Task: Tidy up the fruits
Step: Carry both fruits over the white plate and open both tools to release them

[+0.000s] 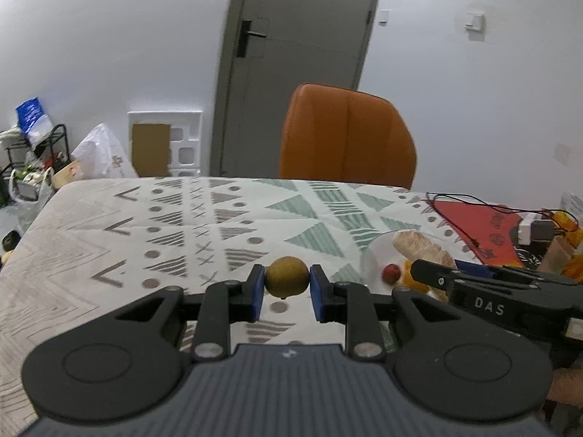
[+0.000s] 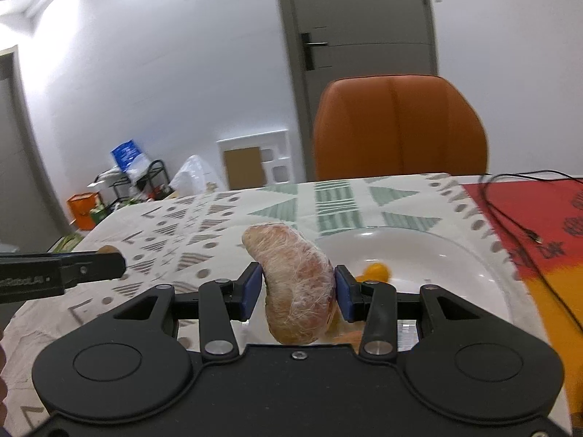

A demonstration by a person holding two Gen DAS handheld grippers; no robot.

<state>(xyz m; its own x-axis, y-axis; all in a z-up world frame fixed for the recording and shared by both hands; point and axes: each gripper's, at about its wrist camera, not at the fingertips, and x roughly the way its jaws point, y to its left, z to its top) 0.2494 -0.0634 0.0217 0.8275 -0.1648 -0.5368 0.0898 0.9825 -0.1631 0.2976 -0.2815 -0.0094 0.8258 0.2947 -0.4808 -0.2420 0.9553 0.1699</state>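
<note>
Now the left gripper point(image 1: 286, 286) pinches a small round fruit point(image 1: 286, 276) between its pads above the tablecloth point(image 1: 109, 225), while the right gripper point(image 2: 298, 293) clamps a pomelo wedge point(image 2: 297, 284) beside the white plate point(image 2: 455, 255).

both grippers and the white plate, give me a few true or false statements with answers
1. The left gripper grips a small round yellow-brown fruit. True.
2. The right gripper is open and holds nothing. False: it is shut on a peeled pomelo segment.
3. The white plate has nothing on it. False: a small orange fruit piece lies on it, and the left wrist view also shows a small red fruit there.
4. An orange chair stands behind the table. True.
5. The tablecloth is plain blue. False: it is pale with grey and green triangles.
</note>
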